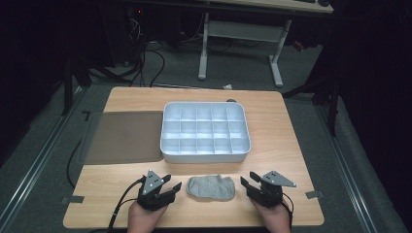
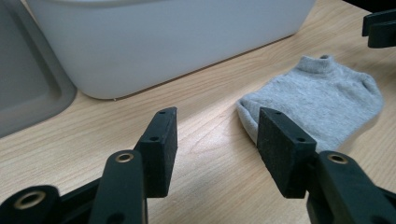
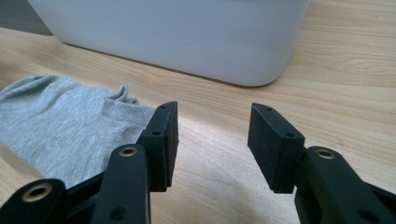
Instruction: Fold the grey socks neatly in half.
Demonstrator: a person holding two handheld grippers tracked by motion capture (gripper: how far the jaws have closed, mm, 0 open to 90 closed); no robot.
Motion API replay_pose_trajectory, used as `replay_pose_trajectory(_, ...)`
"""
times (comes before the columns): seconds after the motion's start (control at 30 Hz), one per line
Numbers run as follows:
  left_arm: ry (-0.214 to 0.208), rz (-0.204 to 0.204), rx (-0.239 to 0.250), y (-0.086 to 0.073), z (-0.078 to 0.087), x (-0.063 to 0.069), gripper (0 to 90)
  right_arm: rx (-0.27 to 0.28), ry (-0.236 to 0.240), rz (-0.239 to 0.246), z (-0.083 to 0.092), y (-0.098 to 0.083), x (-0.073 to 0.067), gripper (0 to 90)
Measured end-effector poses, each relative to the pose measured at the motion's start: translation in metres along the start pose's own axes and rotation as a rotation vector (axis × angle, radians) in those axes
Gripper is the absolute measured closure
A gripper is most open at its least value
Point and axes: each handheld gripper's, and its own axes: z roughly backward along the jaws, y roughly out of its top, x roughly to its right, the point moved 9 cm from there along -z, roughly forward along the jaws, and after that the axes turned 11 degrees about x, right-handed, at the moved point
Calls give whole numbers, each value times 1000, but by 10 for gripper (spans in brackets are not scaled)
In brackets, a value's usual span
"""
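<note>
Grey sock [image 1: 212, 188]: one, flat on the table [image 1: 286, 145]
White divided tray [image 1: 205, 132]: one, compartment contents hard to make out
Left gripper [image 1: 171, 184]: jaws apart, empty
Right gripper [image 1: 248, 183]: jaws apart, empty

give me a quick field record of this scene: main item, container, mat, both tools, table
main item: small grey knitted ankle sock, lying flat on the table between the two tools
container: white plastic tray with a grid of compartments, all empty, just behind the sock
mat: flat grey-brown rectangular lid or mat, left of the tray
left tool: open, nothing between the jaws, beside the sock's left end
right tool: open, nothing held, beside the sock's right end
table: light wooden tabletop
</note>
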Motion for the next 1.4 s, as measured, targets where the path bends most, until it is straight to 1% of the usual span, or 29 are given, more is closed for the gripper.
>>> replay_pose_trajectory(0.2,-7,-23,2,0,-1,5,443,0,6,7,0,0,-3,538)
replay_pose_trajectory(0.37,-8,-31,-6,-1,-3,8,438,4,8,4,1,1,-4,538)
replay_pose_trajectory(0.57,-30,-40,-29,-1,-8,15,452,1,23,18,0,-1,-9,537)
replay_pose_trajectory(0.63,-48,-35,-35,2,-11,21,459,-3,29,17,-1,-1,-12,538)
replay_pose_trajectory(0.77,-72,-49,-49,4,-21,33,479,-11,51,25,-2,-2,-20,547)
replay_pose_trajectory(0.87,-75,-65,-65,5,-31,40,491,-15,63,29,-3,-3,-25,555)
replay_pose_trajectory(0.9,-67,-72,-72,5,-35,40,502,-18,67,35,-3,-4,-26,555)
replay_pose_trajectory(0.97,-57,-70,-83,4,-40,40,532,-26,72,42,-3,-5,-29,555)
replay_pose_trajectory(1.0,-52,-73,-96,2,-43,39,548,-28,76,47,-3,-6,-30,555)
replay_pose_trajectory(1.07,-29,-81,-113,0,-45,37,612,-32,81,51,-4,-7,-32,555)
replay_pose_trajectory(1.17,-1,-71,-129,-4,-48,32,698,-33,83,50,-4,-7,-34,555)
replay_pose_trajectory(1.2,9,-67,-125,-5,-49,31,726,-32,83,49,-4,-7,-34,556)
replay_pose_trajectory(1.27,21,-68,-121,-6,-49,30,816,-34,81,48,-4,-7,-33,556)
replay_pose_trajectory(1.37,37,-73,-100,-6,-48,29,879,-33,82,41,-4,-7,-34,560)
replay_pose_trajectory(1.4,42,-74,-89,-5,-48,29,885,-36,83,39,-4,-7,-35,565)
